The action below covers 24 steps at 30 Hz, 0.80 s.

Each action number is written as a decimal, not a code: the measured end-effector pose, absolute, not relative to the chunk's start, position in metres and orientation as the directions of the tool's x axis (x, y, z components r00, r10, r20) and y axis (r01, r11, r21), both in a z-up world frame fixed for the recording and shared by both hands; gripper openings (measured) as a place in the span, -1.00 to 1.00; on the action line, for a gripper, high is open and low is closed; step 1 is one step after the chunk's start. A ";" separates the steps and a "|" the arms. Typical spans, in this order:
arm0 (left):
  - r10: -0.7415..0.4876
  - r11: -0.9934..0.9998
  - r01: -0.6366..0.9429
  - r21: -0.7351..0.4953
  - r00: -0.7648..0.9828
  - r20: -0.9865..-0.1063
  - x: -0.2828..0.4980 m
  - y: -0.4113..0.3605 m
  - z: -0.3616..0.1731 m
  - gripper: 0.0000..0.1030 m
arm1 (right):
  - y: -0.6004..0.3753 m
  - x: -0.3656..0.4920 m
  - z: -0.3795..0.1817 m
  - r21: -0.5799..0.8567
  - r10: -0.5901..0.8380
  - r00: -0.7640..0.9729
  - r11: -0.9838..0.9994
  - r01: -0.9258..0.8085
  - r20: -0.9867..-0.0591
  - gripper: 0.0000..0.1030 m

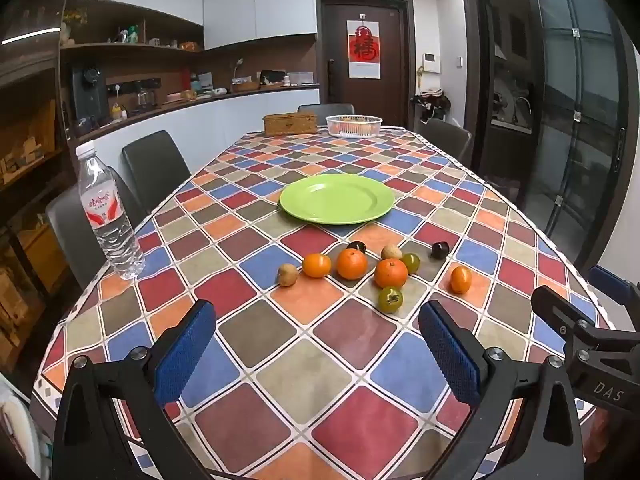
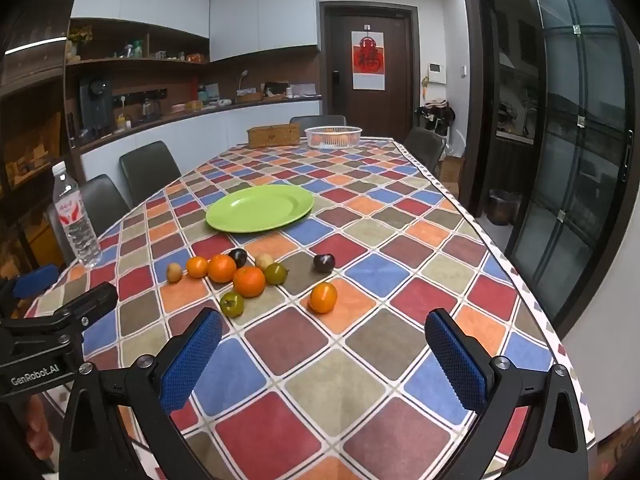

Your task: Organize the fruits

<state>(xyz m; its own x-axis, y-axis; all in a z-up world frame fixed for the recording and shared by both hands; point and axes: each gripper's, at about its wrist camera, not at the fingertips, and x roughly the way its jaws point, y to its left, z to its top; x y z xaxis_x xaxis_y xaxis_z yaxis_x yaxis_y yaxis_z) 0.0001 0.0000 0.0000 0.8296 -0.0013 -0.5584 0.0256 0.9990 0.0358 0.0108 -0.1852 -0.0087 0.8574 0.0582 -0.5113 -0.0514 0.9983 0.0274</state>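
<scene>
Small fruits lie loose on the checked tablecloth: several mandarins (image 1: 391, 273) (image 2: 249, 281), two green tomatoes (image 1: 390, 299) (image 2: 232, 304), two tan fruits (image 1: 287, 275) (image 2: 174, 272) and two dark plums (image 1: 440, 249) (image 2: 323, 263). One mandarin (image 2: 323, 297) (image 1: 461, 279) lies apart to the right. An empty green plate (image 1: 337, 198) (image 2: 259, 208) sits beyond them. My left gripper (image 1: 316, 344) is open and empty, near the table's front edge short of the fruits. My right gripper (image 2: 324, 356) is open and empty, beside it to the right.
A water bottle (image 1: 106, 216) (image 2: 76, 224) stands at the table's left edge. A white basket (image 1: 353, 125) (image 2: 333, 137) and a woven box (image 1: 289, 123) (image 2: 273, 135) sit at the far end. Chairs line the left side and far end. The table's right edge (image 2: 516, 272) drops off.
</scene>
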 end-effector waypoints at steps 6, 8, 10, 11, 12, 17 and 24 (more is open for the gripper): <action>-0.003 0.999 0.027 0.036 0.833 -0.553 -0.001 0.000 0.002 1.00 | -0.185 0.010 -0.008 0.029 0.062 0.858 0.998 -0.056 -0.509 0.99; -0.007 0.999 0.029 0.030 0.835 -0.550 -0.003 0.004 0.002 1.00 | -0.185 0.010 -0.008 0.029 0.063 0.859 0.998 -0.056 -0.508 0.99; -0.016 0.999 0.036 0.026 0.835 -0.549 -0.001 0.004 0.001 1.00 | -0.185 0.010 -0.008 0.028 0.059 0.860 0.998 -0.052 -0.508 0.99; -0.015 0.999 0.035 0.028 0.838 -0.545 -0.001 0.003 0.001 1.00 | -0.186 0.011 -0.009 0.029 0.059 0.859 0.998 -0.052 -0.508 0.99; -0.012 0.999 0.034 0.031 0.841 -0.541 -0.002 0.003 0.001 1.00 | -0.186 0.011 -0.009 0.030 0.060 0.859 0.998 -0.052 -0.508 0.99; -0.007 0.999 0.029 0.034 0.850 -0.527 -0.007 -0.001 0.007 1.00 | -0.186 0.011 -0.011 0.026 0.060 0.862 0.998 -0.054 -0.504 0.99; -0.006 0.999 0.029 0.036 0.853 -0.522 -0.007 -0.002 0.008 1.00 | -0.187 0.009 0.001 0.024 0.056 0.864 0.998 -0.051 -0.500 0.99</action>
<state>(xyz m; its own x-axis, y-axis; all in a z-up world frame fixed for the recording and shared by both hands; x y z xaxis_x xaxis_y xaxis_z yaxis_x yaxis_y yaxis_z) -0.0068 -0.0018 0.0081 0.8531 -0.0056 -0.5218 0.0287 0.9989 0.0362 0.0088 -0.1874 0.0008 0.8640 0.0563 -0.5004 -0.0510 0.9984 0.0243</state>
